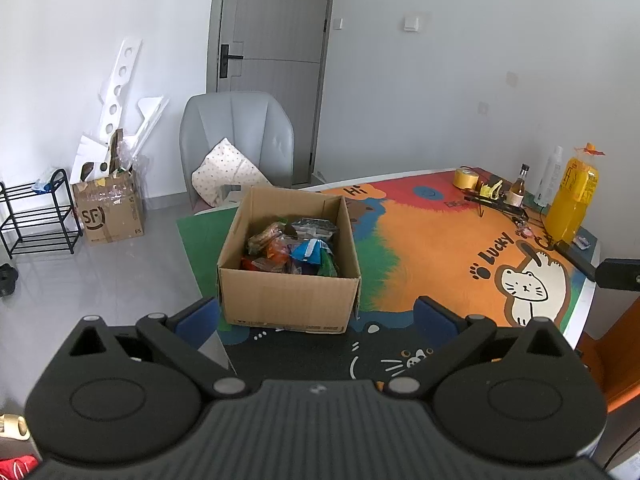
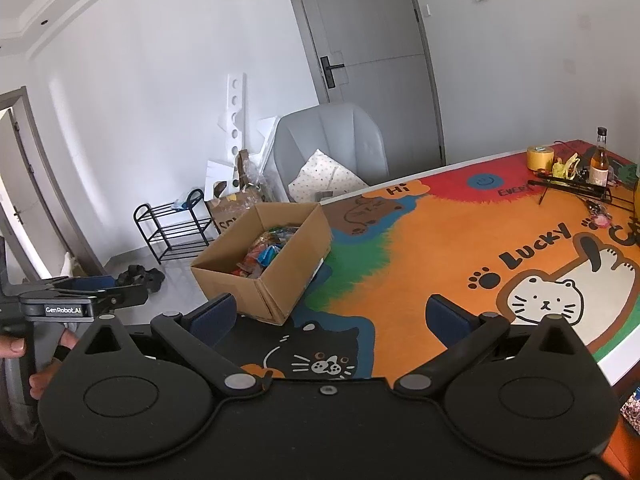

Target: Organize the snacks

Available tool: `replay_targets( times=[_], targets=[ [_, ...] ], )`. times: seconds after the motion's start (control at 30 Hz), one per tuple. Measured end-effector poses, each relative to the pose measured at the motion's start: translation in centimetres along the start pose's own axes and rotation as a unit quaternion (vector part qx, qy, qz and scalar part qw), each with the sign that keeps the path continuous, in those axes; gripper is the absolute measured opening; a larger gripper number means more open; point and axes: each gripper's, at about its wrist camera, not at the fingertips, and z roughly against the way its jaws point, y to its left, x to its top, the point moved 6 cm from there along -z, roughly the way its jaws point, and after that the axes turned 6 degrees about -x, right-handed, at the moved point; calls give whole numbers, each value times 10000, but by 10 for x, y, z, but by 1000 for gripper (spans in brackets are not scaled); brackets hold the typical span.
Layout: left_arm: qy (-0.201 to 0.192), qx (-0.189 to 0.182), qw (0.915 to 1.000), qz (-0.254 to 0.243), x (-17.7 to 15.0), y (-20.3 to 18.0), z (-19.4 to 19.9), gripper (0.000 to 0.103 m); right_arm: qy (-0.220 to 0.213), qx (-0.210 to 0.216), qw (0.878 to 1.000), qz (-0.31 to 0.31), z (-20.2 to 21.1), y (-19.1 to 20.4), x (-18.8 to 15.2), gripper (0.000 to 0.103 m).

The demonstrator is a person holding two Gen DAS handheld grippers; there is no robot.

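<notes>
An open cardboard box (image 1: 289, 300) stands on the colourful cat-print mat (image 1: 432, 240) near the table's left edge, holding several wrapped snacks (image 1: 290, 248). My left gripper (image 1: 316, 318) hangs just in front of the box's near wall, wide open and empty. In the right wrist view the same box (image 2: 280, 268) sits ahead and left with its snacks (image 2: 266, 254) showing. My right gripper (image 2: 340, 312) is open and empty above the mat, to the right of the box. The other gripper (image 2: 76, 300) shows at far left, held by a hand (image 2: 16, 346).
Along the table's far right stand an orange juice bottle (image 1: 572, 196), a small glass bottle (image 1: 518, 186), a yellow tape roll (image 1: 466, 179) and a black stand (image 1: 496, 204). A grey chair (image 1: 236, 140) with a cushion sits behind the table. A shoe rack (image 1: 36, 216) and SF carton (image 1: 110, 210) are on the floor.
</notes>
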Motion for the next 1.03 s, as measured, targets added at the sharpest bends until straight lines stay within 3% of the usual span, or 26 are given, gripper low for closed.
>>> replay_targets(
  times=[1.03],
  targets=[
    [30,62,9999,-121,-5,-4,-7,103,99,34,9999,-18,-3,1,-2,103]
  ],
)
